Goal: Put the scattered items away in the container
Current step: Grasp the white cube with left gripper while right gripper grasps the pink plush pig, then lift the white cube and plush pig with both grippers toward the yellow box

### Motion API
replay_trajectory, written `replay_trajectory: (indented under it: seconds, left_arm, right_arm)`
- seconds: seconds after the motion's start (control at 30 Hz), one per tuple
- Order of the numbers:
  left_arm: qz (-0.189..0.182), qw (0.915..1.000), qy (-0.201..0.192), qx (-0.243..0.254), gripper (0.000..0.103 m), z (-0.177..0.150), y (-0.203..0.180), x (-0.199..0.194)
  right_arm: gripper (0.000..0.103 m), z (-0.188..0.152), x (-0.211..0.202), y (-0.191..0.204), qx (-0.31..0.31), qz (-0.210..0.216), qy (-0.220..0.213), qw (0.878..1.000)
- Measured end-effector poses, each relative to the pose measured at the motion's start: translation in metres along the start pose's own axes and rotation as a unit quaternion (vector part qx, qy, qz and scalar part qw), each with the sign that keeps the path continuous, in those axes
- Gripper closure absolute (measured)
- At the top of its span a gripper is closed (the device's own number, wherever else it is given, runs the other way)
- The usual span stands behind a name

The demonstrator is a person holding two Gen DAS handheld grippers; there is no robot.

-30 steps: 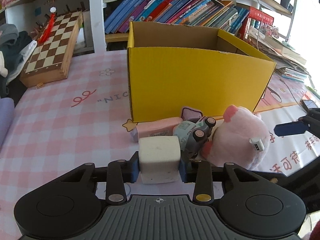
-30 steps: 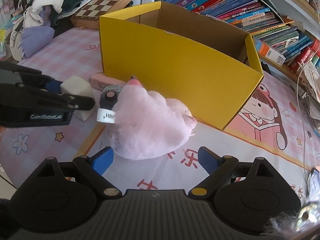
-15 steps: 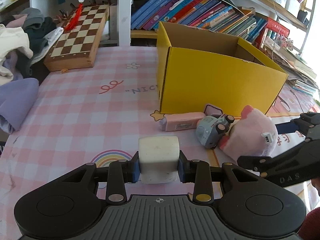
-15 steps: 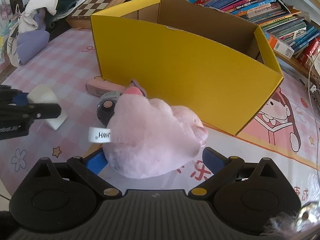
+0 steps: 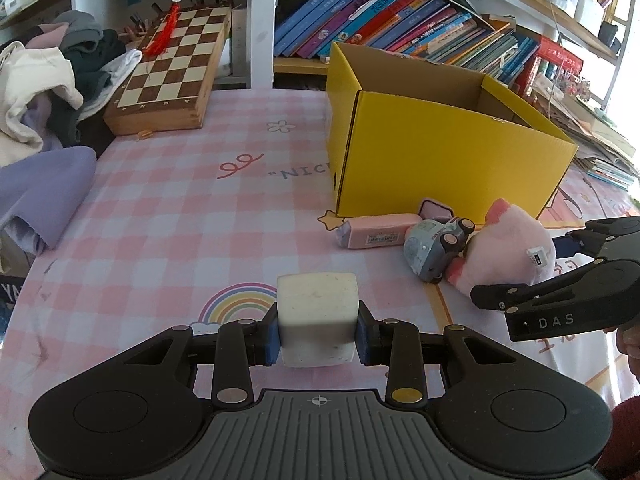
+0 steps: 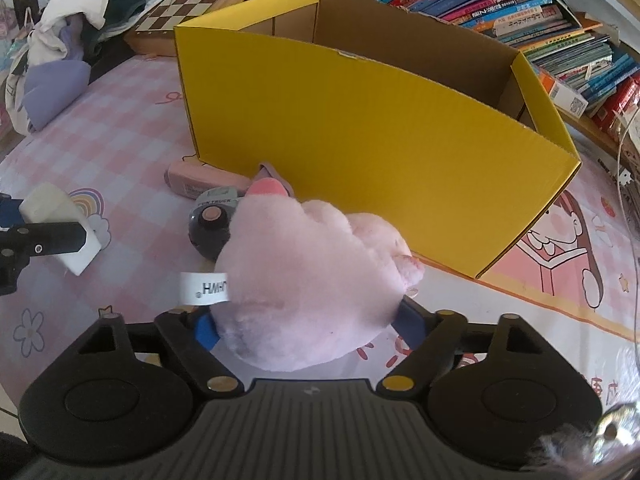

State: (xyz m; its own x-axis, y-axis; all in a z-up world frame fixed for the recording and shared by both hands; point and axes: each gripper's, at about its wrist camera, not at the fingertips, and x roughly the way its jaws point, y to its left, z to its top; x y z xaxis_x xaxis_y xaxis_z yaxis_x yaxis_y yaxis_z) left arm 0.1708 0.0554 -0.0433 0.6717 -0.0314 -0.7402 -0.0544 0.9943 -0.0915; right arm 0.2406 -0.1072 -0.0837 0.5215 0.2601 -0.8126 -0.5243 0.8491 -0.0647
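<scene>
My left gripper [image 5: 316, 336] is shut on a white foam cube [image 5: 317, 312], held above the pink checked tablecloth left of the other items; the cube [image 6: 60, 216] also shows at the left of the right wrist view. My right gripper [image 6: 307, 326] has its blue pads against both sides of a pink plush toy [image 6: 312, 280] that lies on the table. The open yellow cardboard box [image 5: 440, 152] stands behind. In front of the box [image 6: 360, 128] lie a grey-blue toy car [image 5: 434, 248] and a pink packet [image 5: 376, 230], both left of the plush toy [image 5: 508, 252].
A wooden chessboard [image 5: 168, 68] leans at the back left beside a pile of clothes [image 5: 48, 80]. A purple cloth [image 5: 40, 188] lies at the table's left edge. Rows of books [image 5: 400, 20] fill the shelf behind the box. A small purple item [image 5: 436, 208] sits behind the car.
My left gripper has drawn back and to the left with the cube, away from the box. My right gripper has moved forward around the plush toy and its fingers have closed onto it.
</scene>
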Motion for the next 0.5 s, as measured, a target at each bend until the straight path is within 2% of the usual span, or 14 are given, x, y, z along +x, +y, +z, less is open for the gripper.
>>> replay_trajectory:
  seconds: [0.5]
  left_arm:
    - [-0.033,0.9988,-0.01,0.036,0.07,-0.007,-0.01,-0.013]
  right_arm:
    - [0.025,-0.023,-0.033,-0.002,0.036,-0.015,-0.004,0.999]
